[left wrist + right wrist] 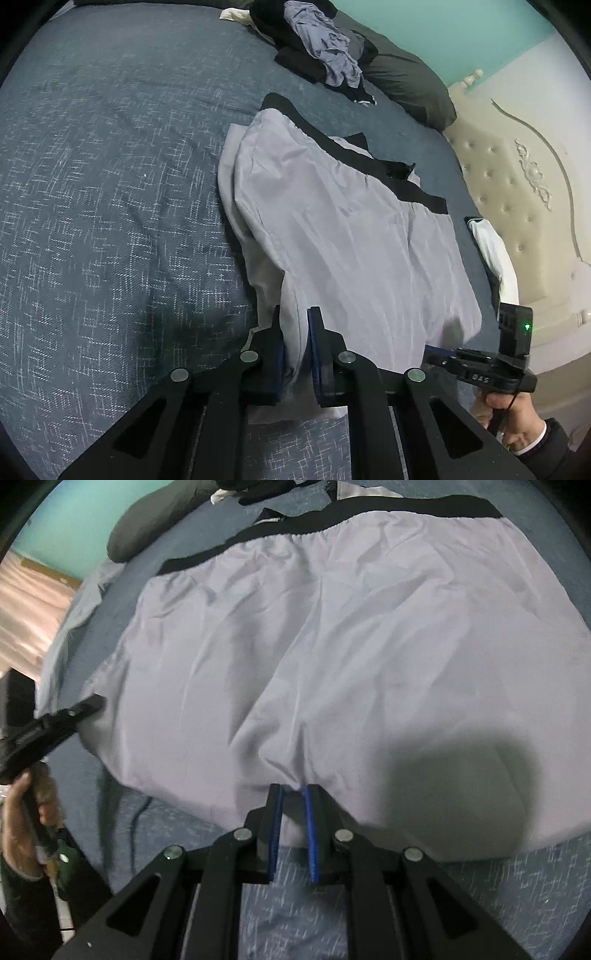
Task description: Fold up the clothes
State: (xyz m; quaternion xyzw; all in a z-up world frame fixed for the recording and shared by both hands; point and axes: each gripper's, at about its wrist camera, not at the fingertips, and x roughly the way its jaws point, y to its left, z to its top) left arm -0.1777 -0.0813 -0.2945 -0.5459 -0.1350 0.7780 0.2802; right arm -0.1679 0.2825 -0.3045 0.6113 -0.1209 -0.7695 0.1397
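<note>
Light grey shorts point(343, 229) with a black waistband point(413, 184) lie spread on the blue-grey bedspread point(110, 184). My left gripper point(295, 314) is shut on one leg hem, and the cloth runs up between its blue pads. In the right wrist view the shorts point(332, 646) fill the frame, waistband point(332, 513) at the far side. My right gripper point(293, 788) pinches the near hem at the crotch, where the fabric puckers at its tips. A person's hand point(517, 417) holds the right gripper's handle. The left gripper's tip point(92, 701) touches the shorts' left edge.
A pile of dark and blue-grey clothes point(325, 48) sits at the far side beside a dark pillow point(406, 81). A cream tufted headboard point(517, 184) borders the bed at right, with a white garment point(495, 251) by it. A light blue cloth point(74, 620) lies left of the shorts.
</note>
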